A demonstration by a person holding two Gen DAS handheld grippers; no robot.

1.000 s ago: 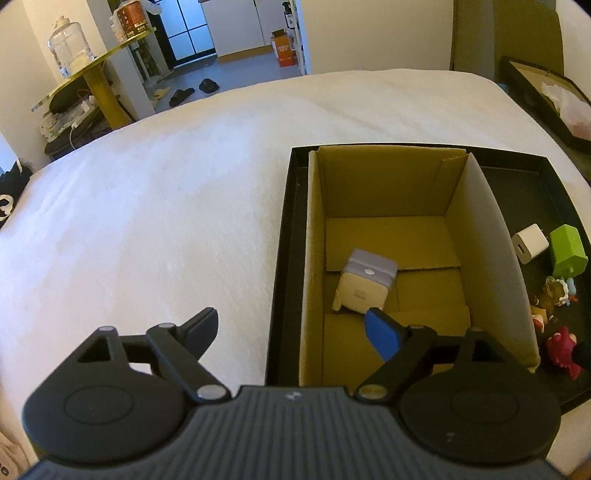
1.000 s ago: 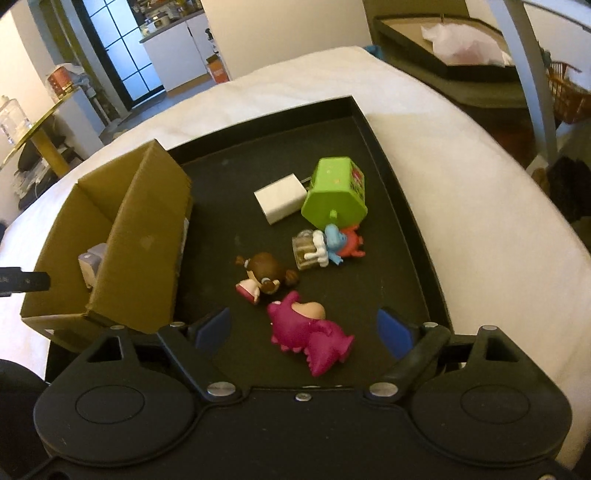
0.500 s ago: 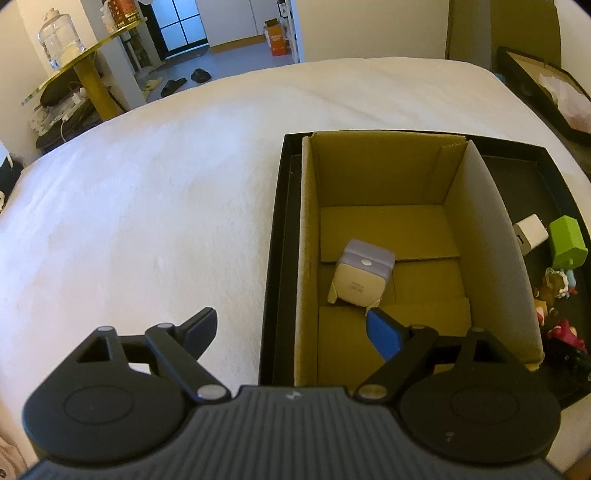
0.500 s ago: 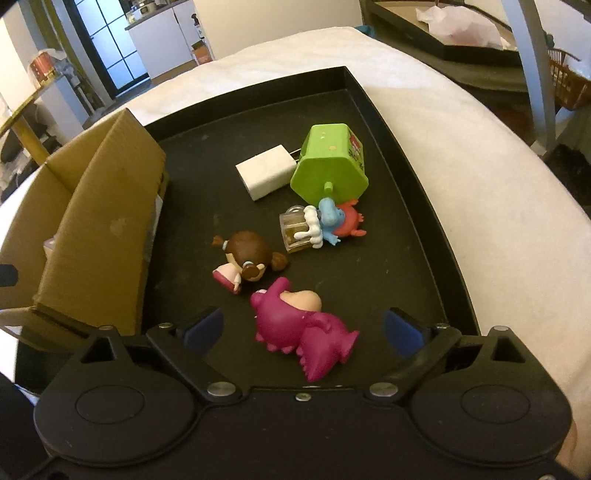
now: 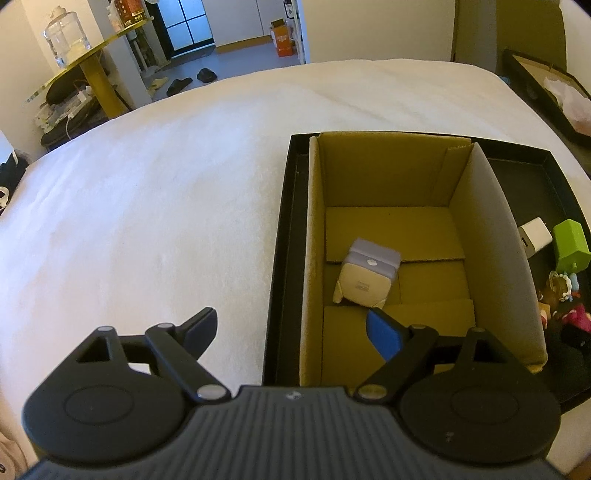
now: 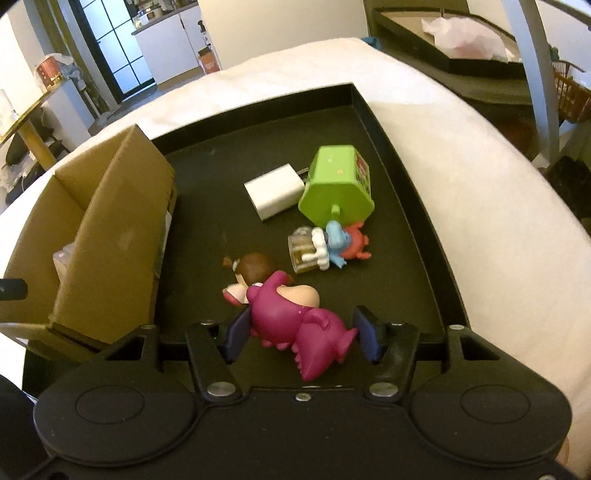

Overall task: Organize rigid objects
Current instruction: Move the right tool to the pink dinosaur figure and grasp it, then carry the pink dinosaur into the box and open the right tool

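**Magenta dinosaur between closing jaws on the black tray**

Magenta plastic fills the near edge of the right wrist view: a dinosaur figure (image 6: 295, 325) lies on the black tray (image 6: 406, 206), flanked by the right gripper (image 6: 299, 334), whose jaws are closing. The left blue pad looks to be touching the toy's flank; the right pad stands just beside its tail, and contact there cannot be told. Just beyond the dinosaur lies a brown-haired doll figure (image 6: 251, 273), touching it. Farther in sit a small blue and red figure with a clear cube (image 6: 325, 247), then a white charger block (image 6: 275, 192) and a green hexagonal box (image 6: 338, 188), side by side. The back half of the tray floor is bare, with raised rims at the far and right edges.

The left gripper (image 5: 291, 332) hangs with its jaws wide apart and nothing between them, one finger over the white bedcover (image 5: 147, 206), the other over the open cardboard box (image 5: 491, 236). The box fills the tray's left end and stands against its left rim. On the box floor rests a pale lilac cube-shaped gadget (image 5: 367, 277), with free floor behind it.

Past the tray the bedcover stretches wide and unoccupied to its rounded far edge. Beyond stand a yellow round table (image 5: 88, 62) carrying a glass jar (image 5: 66, 37), slippers (image 5: 192, 79) on grey floor, and a dark glazed door (image 5: 188, 26).
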